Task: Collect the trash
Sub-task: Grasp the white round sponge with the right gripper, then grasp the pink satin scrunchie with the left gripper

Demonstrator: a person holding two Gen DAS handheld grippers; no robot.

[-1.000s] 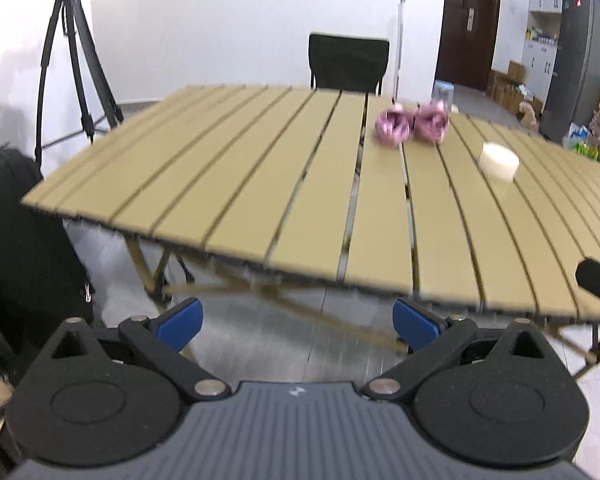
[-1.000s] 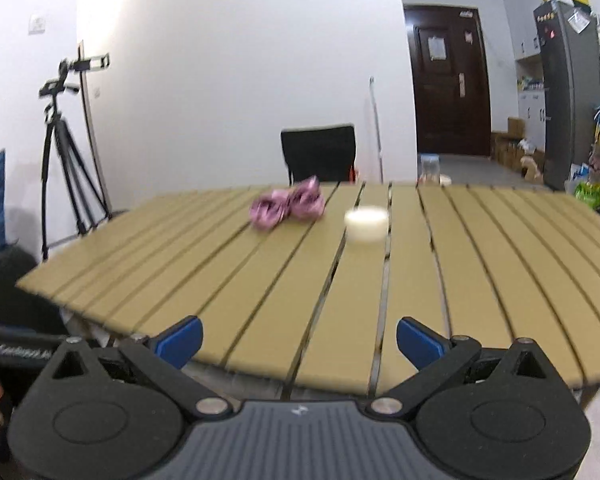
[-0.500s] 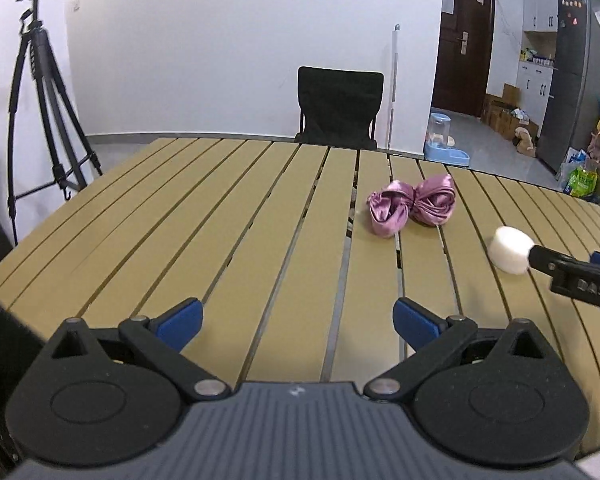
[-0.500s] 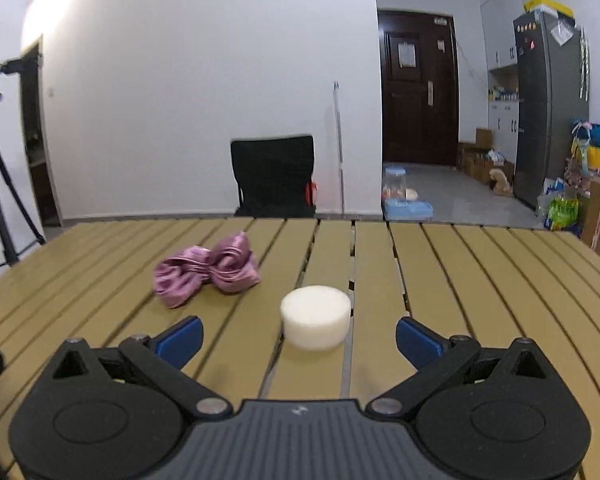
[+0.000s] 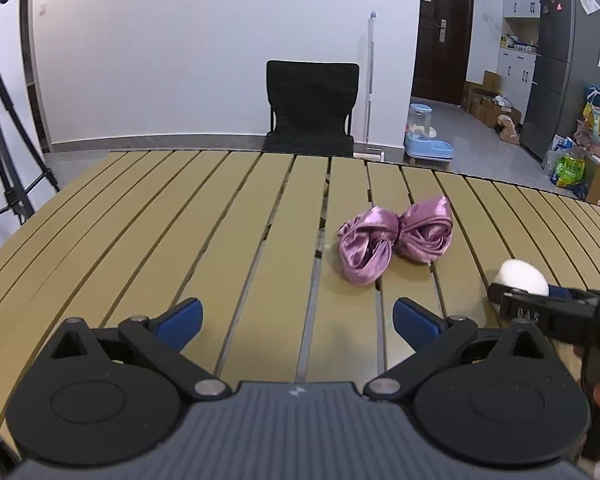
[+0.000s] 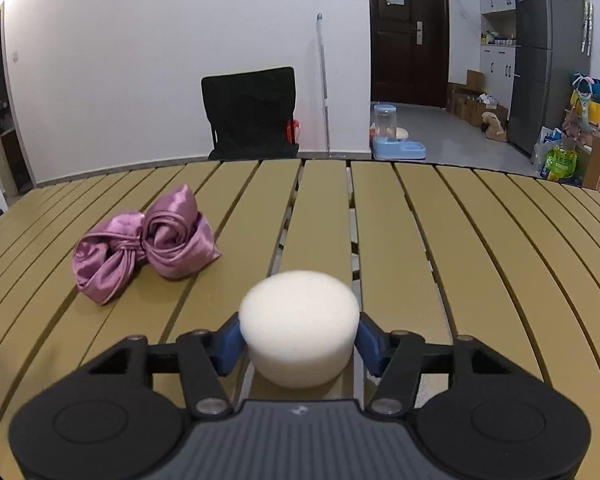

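Closing the right tool (image 6: 299, 338) on the white foam puck (image 6: 299, 326) resting on the slatted tabletop (image 6: 440, 240) beside the pink satin bundle (image 6: 144, 242), pads at its sides, left tool (image 5: 296, 316) wide open, empty, probably free for the bundle

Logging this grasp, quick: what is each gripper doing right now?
Left gripper: open, holding nothing.
Right gripper: closing on the round white foam puck, pads touching its sides.
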